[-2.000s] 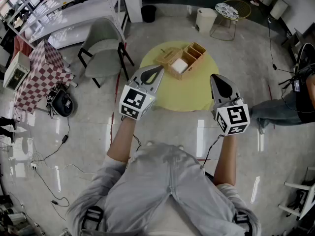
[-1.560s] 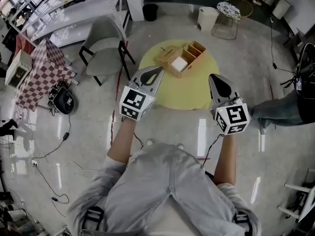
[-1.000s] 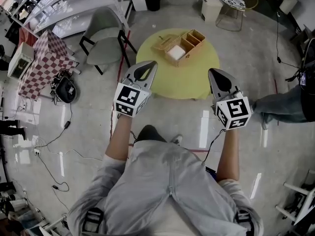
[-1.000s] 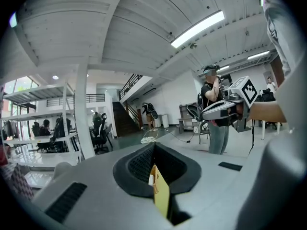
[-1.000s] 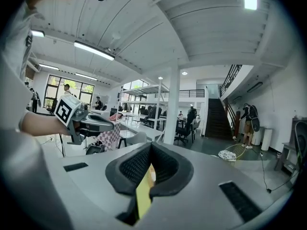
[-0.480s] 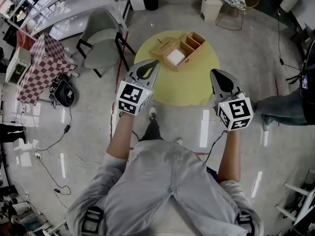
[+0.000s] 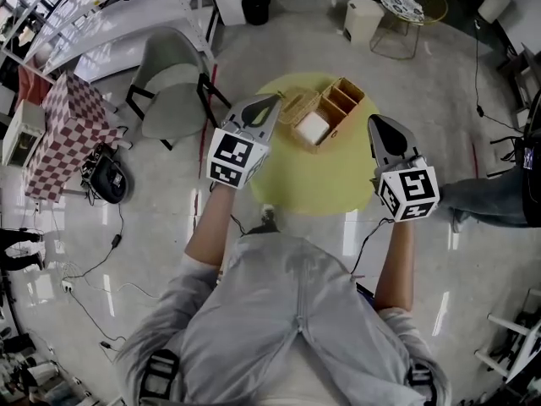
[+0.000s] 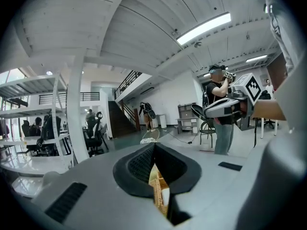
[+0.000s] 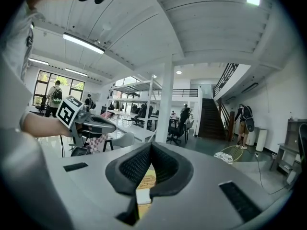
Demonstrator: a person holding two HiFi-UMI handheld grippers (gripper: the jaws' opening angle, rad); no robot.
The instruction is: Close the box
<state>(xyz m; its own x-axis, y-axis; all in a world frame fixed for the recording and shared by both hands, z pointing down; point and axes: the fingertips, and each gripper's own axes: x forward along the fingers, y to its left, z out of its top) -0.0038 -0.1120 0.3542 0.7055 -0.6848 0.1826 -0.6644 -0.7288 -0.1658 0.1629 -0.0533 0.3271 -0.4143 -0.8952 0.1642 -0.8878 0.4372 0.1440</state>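
Wooden box (image 7: 325, 115) open on yellow tbl (image 7: 314, 191) | L gripper (image 7: 271, 101) fingers (image 8: 138, 164) clenched, empty | R gripper (image 7: 377, 122) same

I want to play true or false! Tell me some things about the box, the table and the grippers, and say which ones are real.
1. The wooden box is open. True.
2. The left hand-held gripper is holding the box lid. False: its jaws are shut with nothing between them.
3. A white thing lies in one compartment of the box. True.
4. The box stands on a square red table. False: the table is round and yellow.
5. A grey chair stands beside the table. True.
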